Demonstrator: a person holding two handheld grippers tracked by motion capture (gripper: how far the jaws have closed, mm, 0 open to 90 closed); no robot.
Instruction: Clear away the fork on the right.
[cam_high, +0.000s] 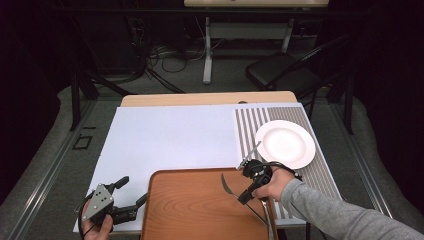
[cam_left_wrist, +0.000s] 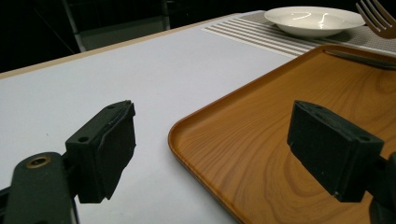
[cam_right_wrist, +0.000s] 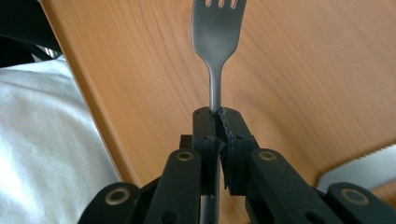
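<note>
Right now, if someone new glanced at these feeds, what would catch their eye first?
Probably the fork, clamped by its neck in the shut right tool above the wooden tray. Next, the white plate on the striped placemat at the table's far right. The left tool hangs open at the tray's near left corner, with nothing between its pads.

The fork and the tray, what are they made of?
The fork, pinched by the right tool, looks like metal: smooth, grey, with a soft shine. The tray looks like wood, or plastic printed like wood: orange-brown with swirly grain lines and a glossy surface. I can't tell which.
</note>
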